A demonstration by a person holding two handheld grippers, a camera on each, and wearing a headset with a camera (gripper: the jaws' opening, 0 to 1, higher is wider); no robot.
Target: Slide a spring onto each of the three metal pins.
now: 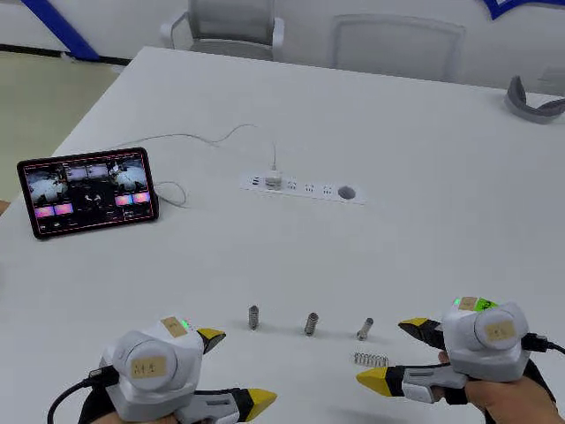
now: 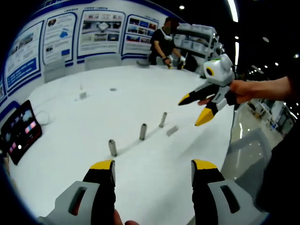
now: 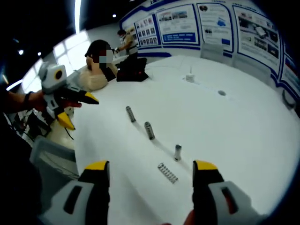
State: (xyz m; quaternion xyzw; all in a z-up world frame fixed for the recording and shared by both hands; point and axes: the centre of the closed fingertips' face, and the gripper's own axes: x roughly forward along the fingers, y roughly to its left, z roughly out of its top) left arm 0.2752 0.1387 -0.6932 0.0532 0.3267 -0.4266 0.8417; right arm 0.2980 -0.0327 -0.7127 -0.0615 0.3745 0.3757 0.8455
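Three short metal pins stand in a row near the table's front edge. The left pin (image 1: 253, 317) and the middle pin (image 1: 311, 323) each look wrapped in a spring. The right pin (image 1: 365, 329) (image 3: 177, 152) looks bare. A loose spring (image 1: 371, 359) (image 3: 167, 172) lies flat just in front of the right pin. My right gripper (image 1: 391, 353) (image 3: 151, 166) is open, its jaws on either side of the loose spring and a little short of it. My left gripper (image 1: 237, 367) (image 2: 153, 166) is open and holds nothing, low at the front left, facing the row of pins (image 2: 143, 131).
A tablet (image 1: 88, 192) with a lit screen lies at the left. A white power strip (image 1: 303, 187) with a cable sits mid-table. A grey headset (image 1: 532, 104) rests at the far right edge. Chairs (image 1: 231, 26) stand beyond the table.
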